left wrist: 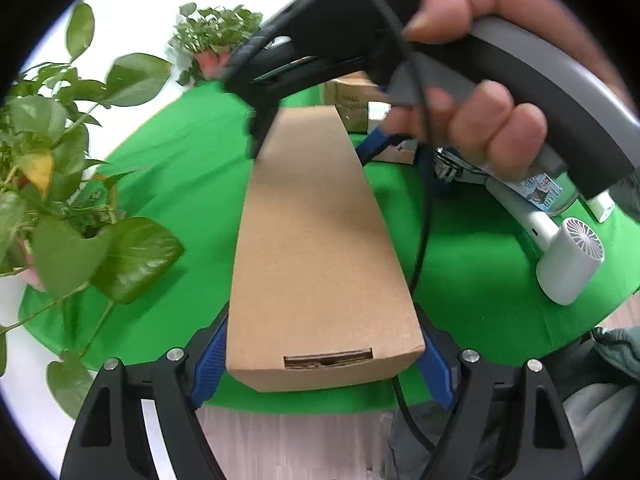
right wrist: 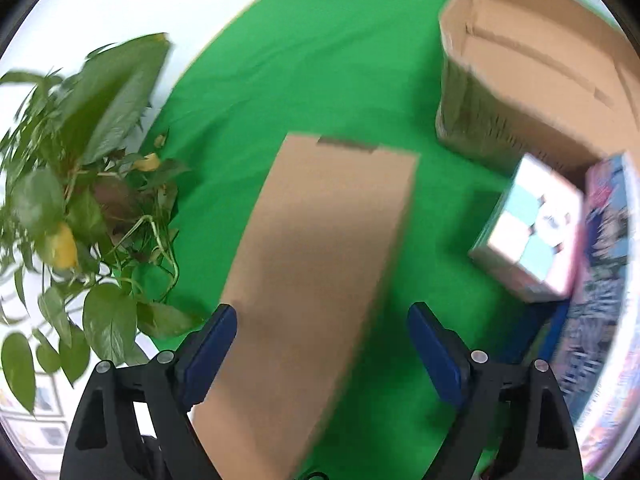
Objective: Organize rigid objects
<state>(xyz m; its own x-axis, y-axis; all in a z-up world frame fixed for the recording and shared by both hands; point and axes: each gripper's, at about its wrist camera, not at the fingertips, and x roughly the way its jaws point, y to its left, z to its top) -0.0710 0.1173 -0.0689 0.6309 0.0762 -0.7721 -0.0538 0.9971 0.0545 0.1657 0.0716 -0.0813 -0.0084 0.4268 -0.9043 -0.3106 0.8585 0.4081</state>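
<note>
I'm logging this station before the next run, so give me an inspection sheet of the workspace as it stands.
Surface: green cloth over a round table.
Job's things: long closed cardboard box; open cardboard carton; pastel printed box beside a pink printed box.
Clutter: white handheld fan, a can and a metal tool at the cloth's edge.
Grippers: left gripper clamps the long box's near end; right gripper straddles it, pads apart from it.
Cables: black cable hanging from the right gripper's handle.
Surroundings: potted plants beside the cloth; pale floor.
</note>
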